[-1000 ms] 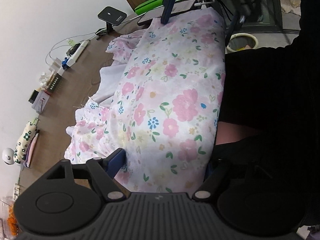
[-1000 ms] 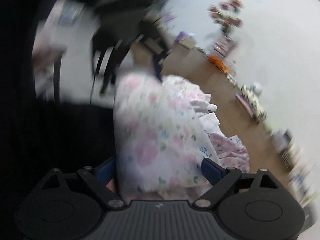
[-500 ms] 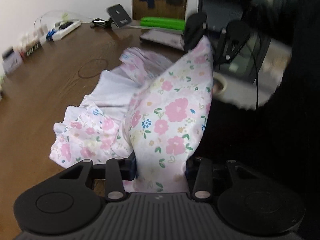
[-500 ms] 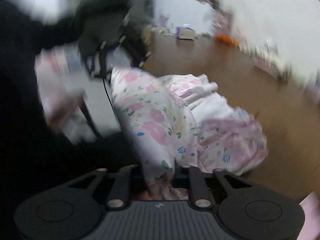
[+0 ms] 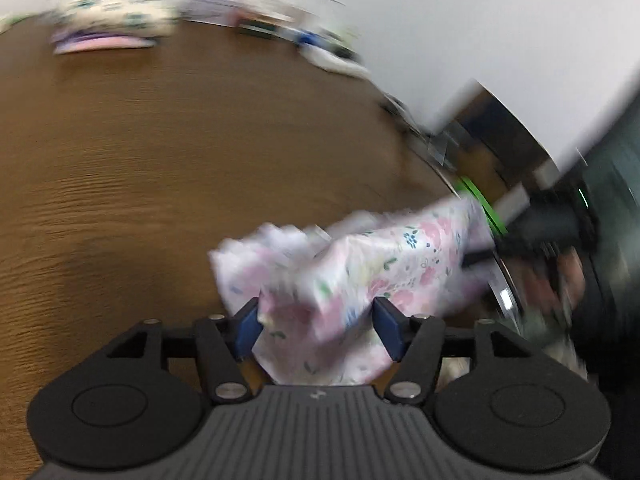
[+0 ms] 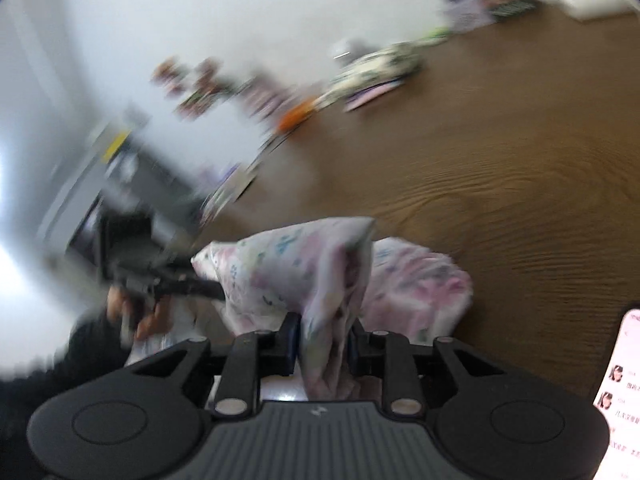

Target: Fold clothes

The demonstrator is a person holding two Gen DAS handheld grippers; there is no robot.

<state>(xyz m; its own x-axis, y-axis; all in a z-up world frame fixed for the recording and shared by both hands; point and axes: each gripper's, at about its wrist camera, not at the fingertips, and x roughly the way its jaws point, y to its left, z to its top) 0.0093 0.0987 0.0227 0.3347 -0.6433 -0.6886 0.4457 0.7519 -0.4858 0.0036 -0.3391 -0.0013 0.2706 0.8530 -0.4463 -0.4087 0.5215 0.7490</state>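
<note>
Left wrist view blurs; left gripper (image 5: 316, 330) jaws opening around floral garment (image 5: 360, 272); right gripper (image 6: 322, 338) jaws opening, gripping it.

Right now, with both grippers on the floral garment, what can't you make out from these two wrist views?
- Left wrist view: items along the table's far edge, smeared by motion blur.
- Left wrist view: whether the left gripper, its fingers opening, presses the floral garment; blurred.
- Right wrist view: garment's hem, hidden below the right gripper.
- Right wrist view: phone, cut off by the edge.

My two wrist fisheyes look down from opposite ends, close over one shared white pink-flowered cotton garment (image 5: 360, 276) (image 6: 304, 280) and brown wood-grain table (image 5: 140, 160) (image 6: 500, 152).
</note>
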